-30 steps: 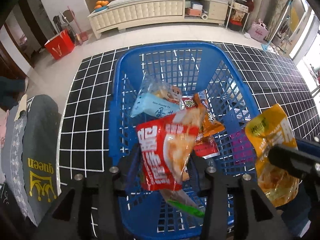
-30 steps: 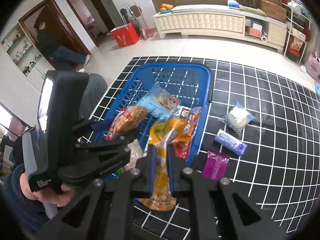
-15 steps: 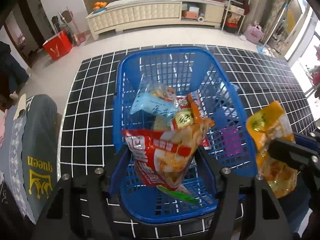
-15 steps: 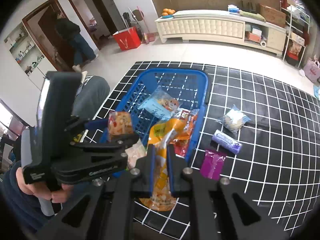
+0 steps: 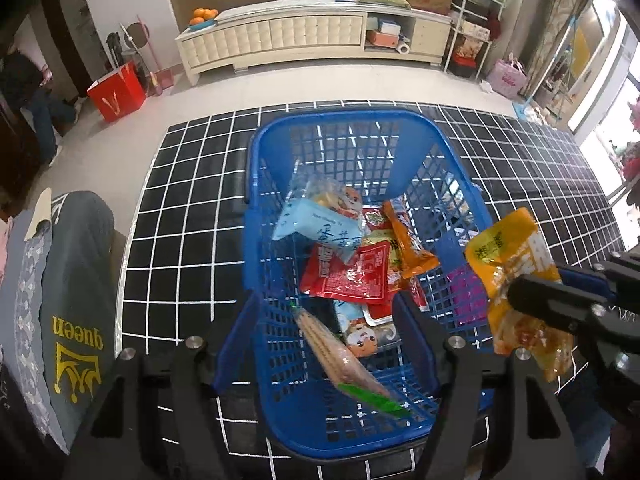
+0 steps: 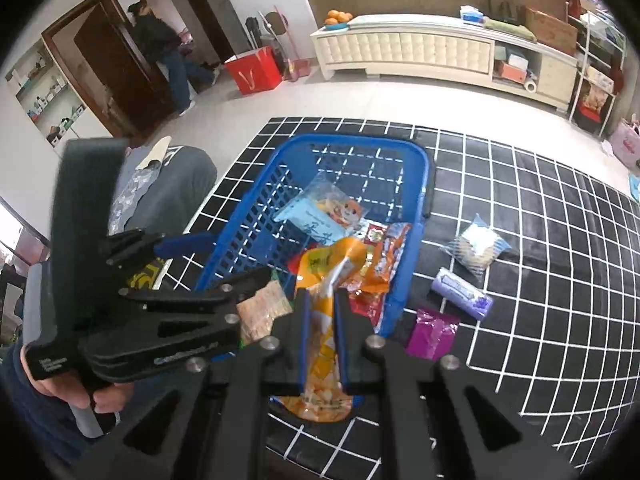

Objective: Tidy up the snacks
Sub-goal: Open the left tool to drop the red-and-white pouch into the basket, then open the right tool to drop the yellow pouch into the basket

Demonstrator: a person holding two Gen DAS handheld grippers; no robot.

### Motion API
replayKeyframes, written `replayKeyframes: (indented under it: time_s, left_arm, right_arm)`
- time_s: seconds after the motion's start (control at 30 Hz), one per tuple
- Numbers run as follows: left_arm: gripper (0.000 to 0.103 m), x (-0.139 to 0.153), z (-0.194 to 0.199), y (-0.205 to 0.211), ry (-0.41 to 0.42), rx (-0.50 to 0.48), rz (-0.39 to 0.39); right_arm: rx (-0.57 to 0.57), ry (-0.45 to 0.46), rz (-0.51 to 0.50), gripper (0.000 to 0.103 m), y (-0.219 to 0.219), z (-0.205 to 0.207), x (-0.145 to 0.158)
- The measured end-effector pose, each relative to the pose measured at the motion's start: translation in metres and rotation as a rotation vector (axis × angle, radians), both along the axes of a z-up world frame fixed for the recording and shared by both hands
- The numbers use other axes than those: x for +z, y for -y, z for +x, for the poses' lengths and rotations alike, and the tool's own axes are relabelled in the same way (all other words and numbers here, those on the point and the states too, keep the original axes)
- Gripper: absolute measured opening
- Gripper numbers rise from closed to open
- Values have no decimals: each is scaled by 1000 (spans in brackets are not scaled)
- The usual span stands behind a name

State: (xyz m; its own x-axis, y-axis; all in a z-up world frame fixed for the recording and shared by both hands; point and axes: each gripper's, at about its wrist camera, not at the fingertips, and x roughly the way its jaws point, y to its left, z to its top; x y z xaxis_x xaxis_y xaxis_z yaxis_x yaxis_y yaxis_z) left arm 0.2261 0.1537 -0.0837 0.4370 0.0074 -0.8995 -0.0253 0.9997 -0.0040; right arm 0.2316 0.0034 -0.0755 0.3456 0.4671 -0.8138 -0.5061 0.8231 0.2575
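Left gripper [image 5: 328,320] held at lower centre over the blue basket [image 5: 256,240], jaws just spread apart, nothing clamped. Red snack packet [image 5: 348,276] lay inside on other packets. Right gripper [image 6: 320,322] clamped tight on orange snack pouch [image 6: 324,276] at lower centre, beside the basket's right wall.

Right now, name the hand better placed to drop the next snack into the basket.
Right. The right gripper is shut on the yellow snack bag beside the blue basket. The left gripper, jaws just opened, holds nothing over it.
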Motion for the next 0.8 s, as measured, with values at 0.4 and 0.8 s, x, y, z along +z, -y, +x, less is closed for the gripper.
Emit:
replayKeyframes:
  time_s: [0.4,0.8]
  left_arm:
    - [67,-6,3,-34,-14,43,25]
    - [67,-6,-4,-34,-25,41,9]
  right_arm:
    - [18,-49,-97,19,-36,24,-30]
    - [-14,-23,-108,70,-20,24,-16]
